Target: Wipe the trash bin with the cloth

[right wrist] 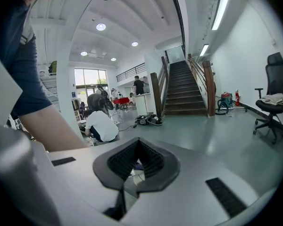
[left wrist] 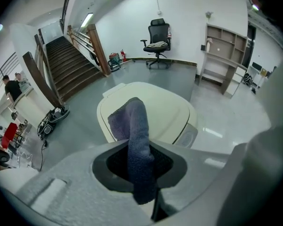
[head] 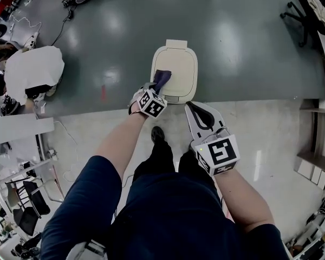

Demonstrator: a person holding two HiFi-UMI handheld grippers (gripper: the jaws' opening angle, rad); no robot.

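A cream trash bin (head: 176,69) with a closed lid stands on the floor in front of me; its lid (left wrist: 165,112) fills the middle of the left gripper view. My left gripper (head: 154,91) is shut on a purple cloth (head: 162,79), whose free end (left wrist: 132,121) lies on the near left part of the lid. My right gripper (head: 199,115) is held to the right of the bin, over the pale floor, jaws shut with nothing between them (right wrist: 137,166).
A person in a white top (head: 32,69) crouches on the floor at far left. An office chair (left wrist: 156,44) and wooden shelves (left wrist: 224,55) stand beyond the bin. A staircase (left wrist: 70,65) rises to the left. My own legs and shoe (head: 157,134) are just behind the bin.
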